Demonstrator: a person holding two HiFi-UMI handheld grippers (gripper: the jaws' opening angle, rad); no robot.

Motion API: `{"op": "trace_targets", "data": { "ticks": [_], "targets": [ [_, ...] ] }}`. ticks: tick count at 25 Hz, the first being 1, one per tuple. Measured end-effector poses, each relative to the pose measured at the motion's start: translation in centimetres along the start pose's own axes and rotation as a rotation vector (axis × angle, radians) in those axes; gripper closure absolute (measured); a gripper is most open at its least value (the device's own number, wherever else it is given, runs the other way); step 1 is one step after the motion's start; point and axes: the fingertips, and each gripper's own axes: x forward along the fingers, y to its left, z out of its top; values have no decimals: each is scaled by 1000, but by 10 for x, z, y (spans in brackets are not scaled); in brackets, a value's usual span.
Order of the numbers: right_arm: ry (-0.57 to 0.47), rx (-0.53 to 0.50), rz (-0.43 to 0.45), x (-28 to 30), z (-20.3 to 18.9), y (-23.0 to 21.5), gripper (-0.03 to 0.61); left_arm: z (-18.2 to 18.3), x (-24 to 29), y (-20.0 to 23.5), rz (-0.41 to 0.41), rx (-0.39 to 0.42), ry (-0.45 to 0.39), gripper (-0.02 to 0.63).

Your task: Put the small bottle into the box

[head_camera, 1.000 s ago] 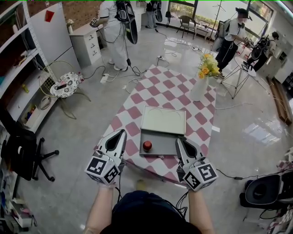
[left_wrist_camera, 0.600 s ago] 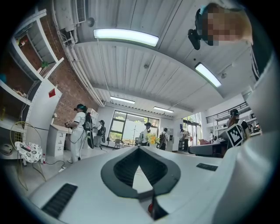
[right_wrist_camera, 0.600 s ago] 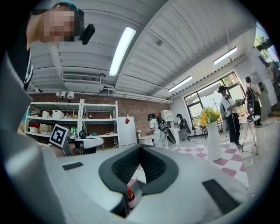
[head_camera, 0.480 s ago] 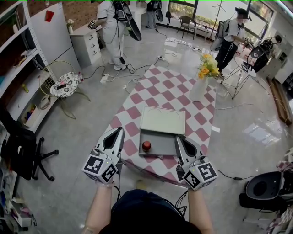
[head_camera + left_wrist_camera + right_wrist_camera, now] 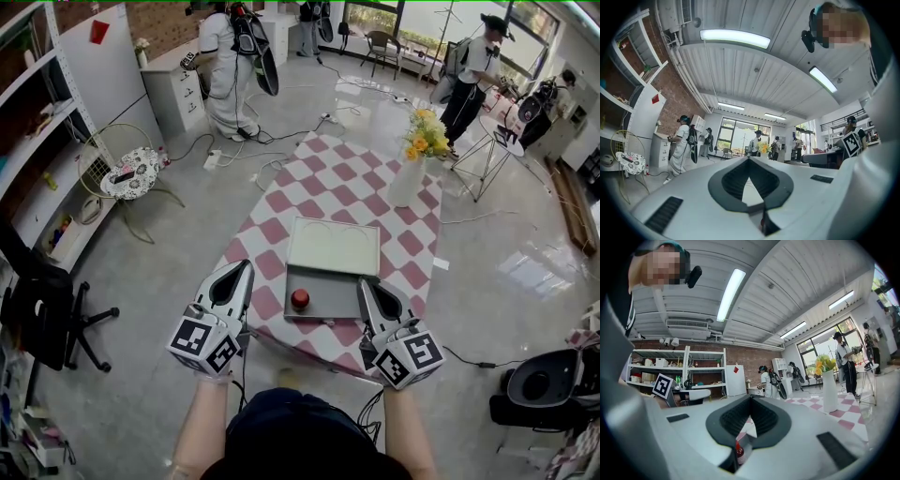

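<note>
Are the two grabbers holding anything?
Nothing. The left gripper and right gripper are both shut and empty; the small bottle sits in the box.

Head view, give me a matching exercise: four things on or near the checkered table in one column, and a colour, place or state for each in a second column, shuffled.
Things:
1. small bottle
2. vase
3. box lid
4. right gripper

Descriptions:
A. holds yellow flowers
B. shut, at the table's near edge
C. red, standing in the box
D. pale, swung open

Pairs: 1-C, 2-A, 3-D, 4-B
</note>
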Motion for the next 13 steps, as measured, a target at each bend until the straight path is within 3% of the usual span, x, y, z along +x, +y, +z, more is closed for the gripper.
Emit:
{"op": "trace_targets", "data": {
  "ticks": [13],
  "targets": [
    [1,20,-5,6,-5,-10,574,-5,11,4,-10,-5,7,614]
  ]
}}
